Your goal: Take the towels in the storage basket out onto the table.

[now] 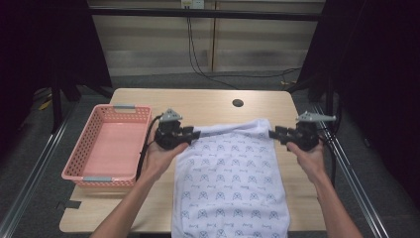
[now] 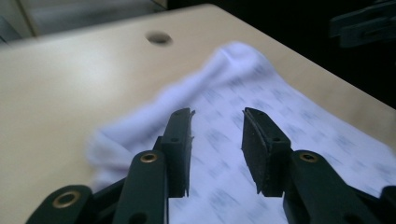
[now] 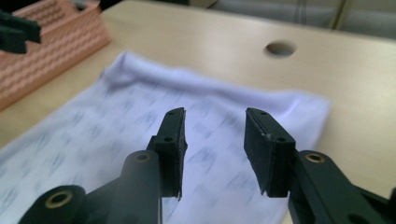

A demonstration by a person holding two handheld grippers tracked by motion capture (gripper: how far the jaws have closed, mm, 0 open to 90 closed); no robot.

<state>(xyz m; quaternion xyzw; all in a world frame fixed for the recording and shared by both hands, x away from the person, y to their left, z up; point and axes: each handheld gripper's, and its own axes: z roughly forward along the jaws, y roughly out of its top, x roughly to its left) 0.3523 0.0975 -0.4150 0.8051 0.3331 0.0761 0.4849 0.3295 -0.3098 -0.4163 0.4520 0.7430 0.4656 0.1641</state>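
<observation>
A white cloth (image 1: 230,178) with a small blue print lies flat on the wooden table (image 1: 208,106), its near end hanging over the front edge. My left gripper (image 1: 196,134) hovers at the cloth's far left corner, jaws open, nothing between them; the cloth (image 2: 261,107) lies just under its tips (image 2: 217,122). My right gripper (image 1: 272,134) sits at the far right corner, also open and empty, with the cloth (image 3: 140,116) spread below its tips (image 3: 215,122).
A pink plastic basket (image 1: 84,168) stands empty at the table's left, seen too as the basket (image 3: 51,42) in the right gripper view. A round cable hole (image 1: 237,103) sits in the tabletop beyond the cloth. Bare wood lies behind the cloth.
</observation>
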